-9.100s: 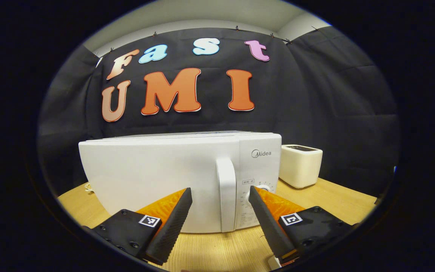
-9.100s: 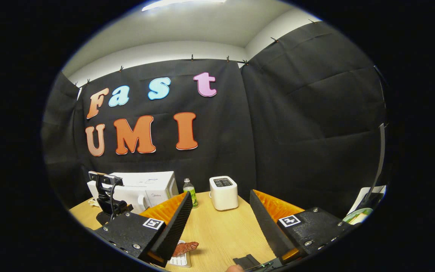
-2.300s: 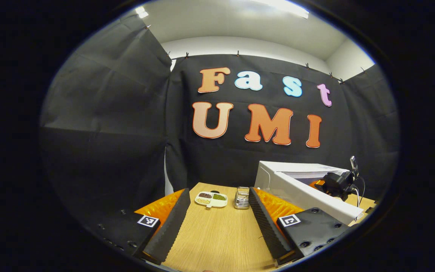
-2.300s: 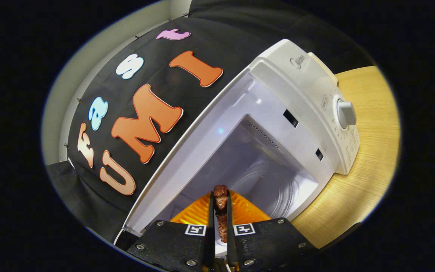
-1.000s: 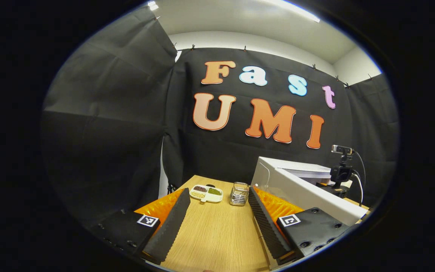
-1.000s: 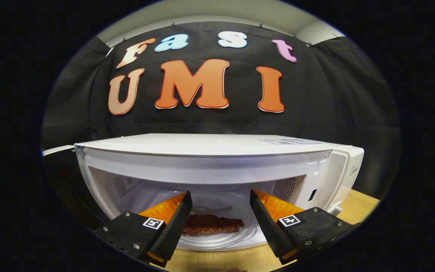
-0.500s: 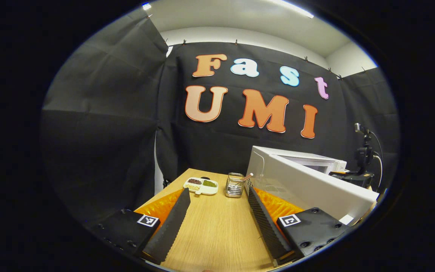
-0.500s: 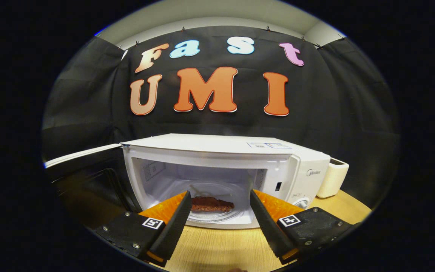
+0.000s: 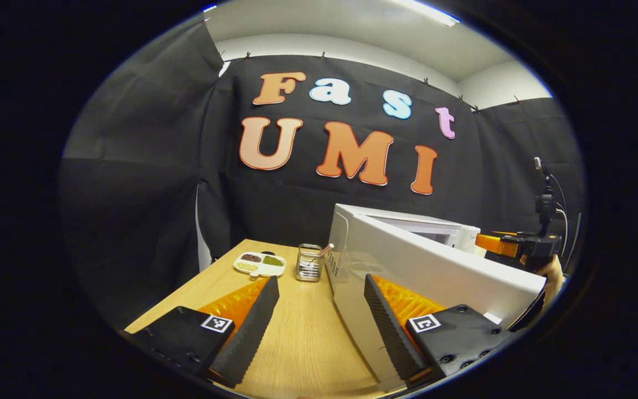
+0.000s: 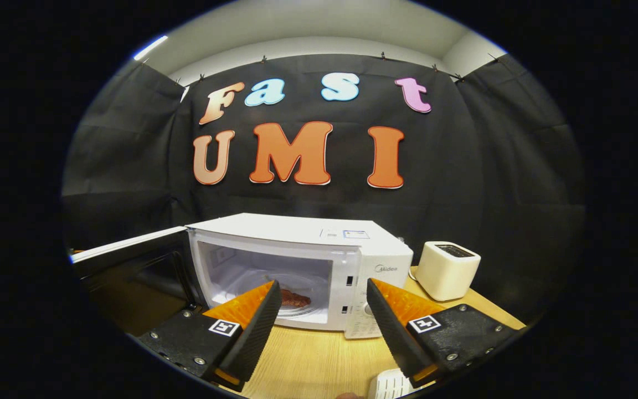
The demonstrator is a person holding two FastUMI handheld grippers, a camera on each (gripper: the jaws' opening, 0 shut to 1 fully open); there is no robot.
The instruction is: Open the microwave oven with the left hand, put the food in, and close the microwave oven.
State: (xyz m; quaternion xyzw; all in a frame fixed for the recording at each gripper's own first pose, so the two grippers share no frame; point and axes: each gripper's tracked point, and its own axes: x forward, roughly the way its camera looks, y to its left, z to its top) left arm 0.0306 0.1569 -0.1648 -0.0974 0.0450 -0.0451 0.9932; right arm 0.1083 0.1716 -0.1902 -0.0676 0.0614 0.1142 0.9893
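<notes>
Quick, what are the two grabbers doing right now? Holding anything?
Left hand-held gripper: open, holding nothing.
Right hand-held gripper: open, holding nothing; the meat lies in the microwave.

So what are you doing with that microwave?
A person holds a gripper in each hand. The meat already lies on the glass plate inside the microwave, whose door hangs open. The right gripper is open and empty in front of it. The left gripper, open too, sits by the door, likely to push it shut.
</notes>
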